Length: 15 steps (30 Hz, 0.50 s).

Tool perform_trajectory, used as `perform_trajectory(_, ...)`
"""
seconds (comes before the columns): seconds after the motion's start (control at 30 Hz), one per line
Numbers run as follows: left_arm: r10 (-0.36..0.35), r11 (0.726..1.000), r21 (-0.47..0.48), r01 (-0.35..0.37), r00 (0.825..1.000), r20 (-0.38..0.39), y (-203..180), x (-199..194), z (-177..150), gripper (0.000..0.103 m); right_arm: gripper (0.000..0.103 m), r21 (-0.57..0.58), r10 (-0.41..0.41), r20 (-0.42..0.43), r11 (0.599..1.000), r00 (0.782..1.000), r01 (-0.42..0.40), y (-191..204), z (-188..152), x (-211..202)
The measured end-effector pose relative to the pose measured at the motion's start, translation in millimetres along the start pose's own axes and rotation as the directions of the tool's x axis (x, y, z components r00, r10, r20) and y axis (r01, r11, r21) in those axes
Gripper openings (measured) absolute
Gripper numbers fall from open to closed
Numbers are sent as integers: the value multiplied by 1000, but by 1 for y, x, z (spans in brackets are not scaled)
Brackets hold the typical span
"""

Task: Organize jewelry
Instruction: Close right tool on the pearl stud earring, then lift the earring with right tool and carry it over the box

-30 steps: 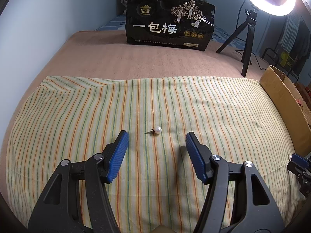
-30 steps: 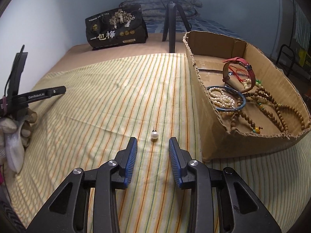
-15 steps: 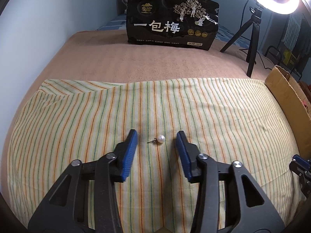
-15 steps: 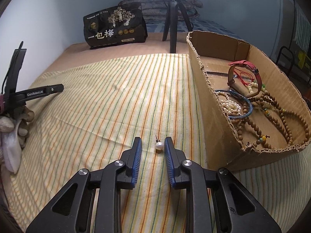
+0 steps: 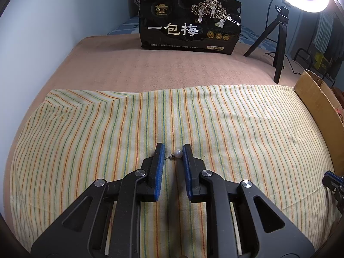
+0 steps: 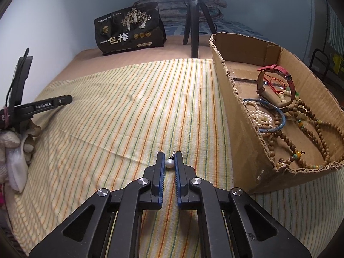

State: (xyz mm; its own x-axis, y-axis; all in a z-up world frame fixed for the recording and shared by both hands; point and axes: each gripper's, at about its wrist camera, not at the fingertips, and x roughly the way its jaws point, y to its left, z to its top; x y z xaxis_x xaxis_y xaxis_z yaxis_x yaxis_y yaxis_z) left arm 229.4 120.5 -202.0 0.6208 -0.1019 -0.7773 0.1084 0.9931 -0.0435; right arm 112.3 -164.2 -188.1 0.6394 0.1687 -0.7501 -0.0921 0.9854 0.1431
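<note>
Lying on a striped woven cloth (image 5: pixel 107 129) spread over the bed's plain tan blanket (image 5: pixel 150 68), a pearl stud (image 5: pixel 178 153) sits between the jaws of the left gripper (image 5: pixel 173 148). The jaws are narrow. The round pearl rests against the right blue ribbed pad, and the thin metal post reaches toward the left pad. Whether both pads actually bear on the stud cannot be confirmed from this angle.

The right gripper (image 6: pixel 169 155) has its jaws drawn close onto a second pearl stud (image 6: pixel 169 163), with a pad against either side of the pearl and the post pointing forward.

Legible writing: "GenRobot.AI" in white on the left gripper's black arm, and "一包梅" in large white characters on a glossy black bag (image 5: pixel 189 21) standing at the back of the bed.

Just right of the right gripper is a rough-torn cardboard box (image 6: pixel 243 150). It holds a red-strapped watch (image 6: pixel 286 75), a blue bangle (image 6: pixel 279 118), a pearl strand (image 6: pixel 260 116) and wooden bead strings (image 6: pixel 318 137).
</note>
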Motion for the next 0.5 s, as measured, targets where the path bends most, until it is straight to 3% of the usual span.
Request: perform_trajectory(0.5, 20, 1000, 24, -20, 1000, 7, -4, -18, -6, 16, 7, -7, 29, 30, 1000, 999, -29, -3, -1, -22)
